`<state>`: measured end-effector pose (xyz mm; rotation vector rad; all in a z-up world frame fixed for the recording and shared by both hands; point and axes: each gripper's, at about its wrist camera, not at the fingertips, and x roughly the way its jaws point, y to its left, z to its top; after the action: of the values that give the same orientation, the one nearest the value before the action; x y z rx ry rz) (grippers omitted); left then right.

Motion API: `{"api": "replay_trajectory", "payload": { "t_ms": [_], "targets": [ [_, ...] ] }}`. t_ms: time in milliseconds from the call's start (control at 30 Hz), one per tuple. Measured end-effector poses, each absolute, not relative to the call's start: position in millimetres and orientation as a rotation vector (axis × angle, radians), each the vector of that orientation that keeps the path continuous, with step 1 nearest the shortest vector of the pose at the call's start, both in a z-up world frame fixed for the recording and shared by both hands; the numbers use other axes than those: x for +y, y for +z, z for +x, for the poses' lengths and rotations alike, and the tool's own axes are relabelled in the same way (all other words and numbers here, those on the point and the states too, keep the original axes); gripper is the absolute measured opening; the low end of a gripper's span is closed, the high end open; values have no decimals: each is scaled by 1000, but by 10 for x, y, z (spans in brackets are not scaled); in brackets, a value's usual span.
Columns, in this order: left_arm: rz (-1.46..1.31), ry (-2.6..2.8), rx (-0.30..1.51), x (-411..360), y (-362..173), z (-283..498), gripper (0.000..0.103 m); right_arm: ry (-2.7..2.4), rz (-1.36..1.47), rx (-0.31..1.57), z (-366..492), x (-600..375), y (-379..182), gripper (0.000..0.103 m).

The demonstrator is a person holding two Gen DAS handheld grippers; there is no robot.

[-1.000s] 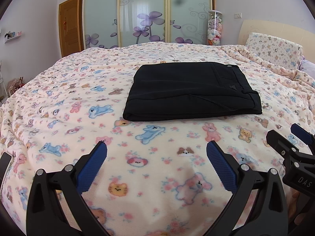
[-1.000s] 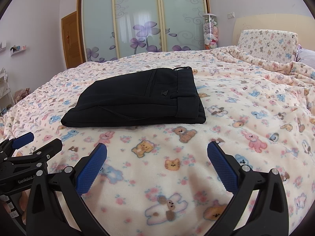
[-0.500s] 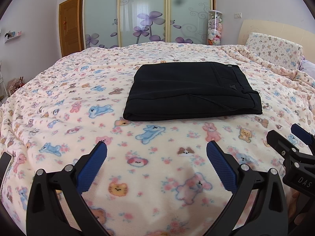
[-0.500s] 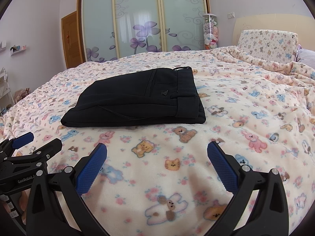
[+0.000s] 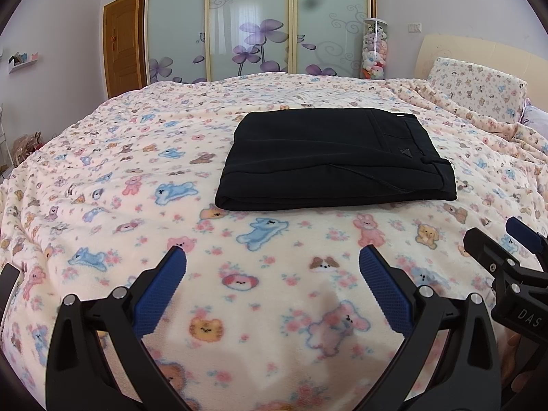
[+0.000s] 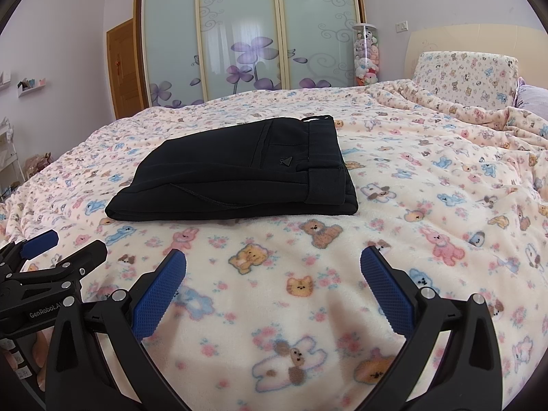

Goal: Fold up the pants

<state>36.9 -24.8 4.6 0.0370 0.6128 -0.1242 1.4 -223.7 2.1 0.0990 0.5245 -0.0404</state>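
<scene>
Black pants [image 5: 335, 157] lie folded into a flat rectangle on the bed, waistband to the right; they also show in the right wrist view as the pants [image 6: 239, 171]. My left gripper [image 5: 272, 257] is open, well short of the pants, nothing between its blue pads. My right gripper [image 6: 273, 258] is open too, near the front of the bed, holding nothing. Each gripper appears at the edge of the other's view: the right gripper [image 5: 496, 250] at the right edge, the left gripper [image 6: 68, 246] at the left edge.
A fleece blanket [image 5: 137, 188] with bears and bunnies covers the bed. A matching pillow [image 6: 465, 75] and a headboard stand at the far right. Sliding wardrobe doors [image 5: 257, 24], a tube of plush toys [image 5: 373, 51] and a wooden door [image 5: 123, 44] line the back wall.
</scene>
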Motion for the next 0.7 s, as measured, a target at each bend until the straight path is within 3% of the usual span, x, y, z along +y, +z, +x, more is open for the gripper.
{"api": "replay_trajectory", "payload": {
  "t_ms": [700],
  "targets": [
    [29,-103,590,-225,65,342,99,-40,99,526,18,-2240,21,102]
  ]
}}
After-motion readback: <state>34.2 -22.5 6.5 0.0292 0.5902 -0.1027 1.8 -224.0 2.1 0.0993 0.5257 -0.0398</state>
